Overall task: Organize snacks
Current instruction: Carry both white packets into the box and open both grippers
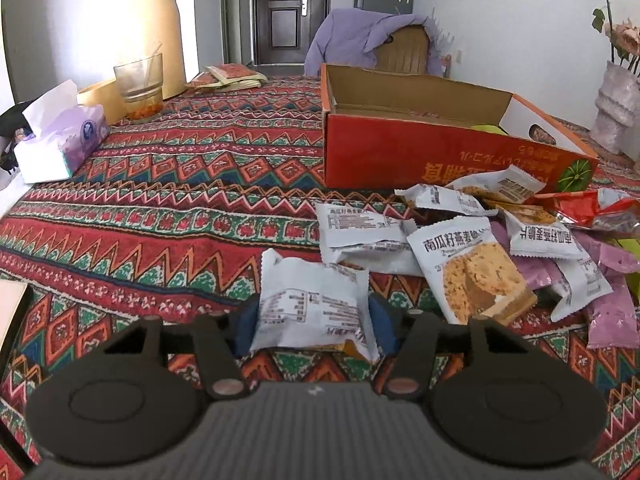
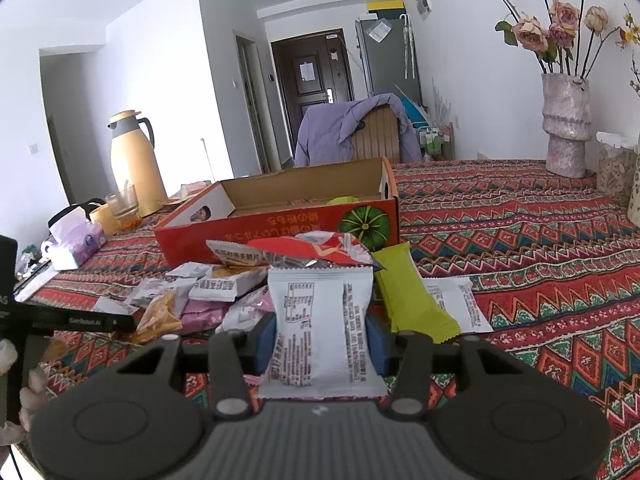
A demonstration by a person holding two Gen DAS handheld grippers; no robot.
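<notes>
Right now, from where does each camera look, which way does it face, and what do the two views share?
Left wrist: sits on the left hand-held gripper, low over the tablecloth, facing the door; its fingers grip a white snack packet.
Right wrist: sits on the right hand-held gripper, facing the same way from further right; its fingers grip another white packet; the left hand-held gripper shows at the left edge.
Shared: the red cardboard box, the snack pile, the thermos, the vase.
</notes>
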